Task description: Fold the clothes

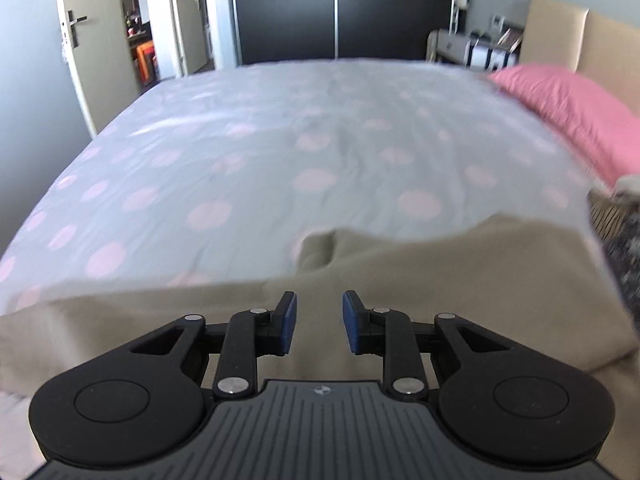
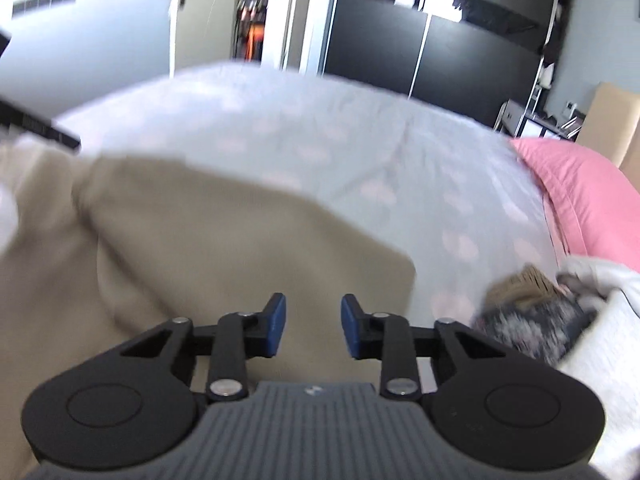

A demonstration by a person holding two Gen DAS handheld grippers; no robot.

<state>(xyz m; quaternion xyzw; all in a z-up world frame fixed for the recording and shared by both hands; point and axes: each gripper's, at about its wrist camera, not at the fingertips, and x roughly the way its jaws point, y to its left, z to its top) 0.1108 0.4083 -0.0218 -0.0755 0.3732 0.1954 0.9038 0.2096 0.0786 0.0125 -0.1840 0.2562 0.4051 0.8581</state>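
Beige garment (image 1: 400, 272) lies under both released hand-held grippers, left (image 1: 319, 322) and right (image 2: 313, 326), seemingly untouched amid blur.

The bed's pale grey-blue cotton sheet (image 1: 320, 140) is dotted all over with soft pink circles. On top lies a plain beige fabric garment (image 1: 440, 272), no print at all. The long pillow (image 1: 572, 120) is solid bubblegum pink. Off to the side there's a mottled dark grey and white fuzzy piece (image 2: 532, 324) plus a white knit textile (image 2: 608, 344). Both hand-held grippers are black with blue pads (image 1: 289, 322); the big wardrobe doors (image 1: 336, 16) are black too.
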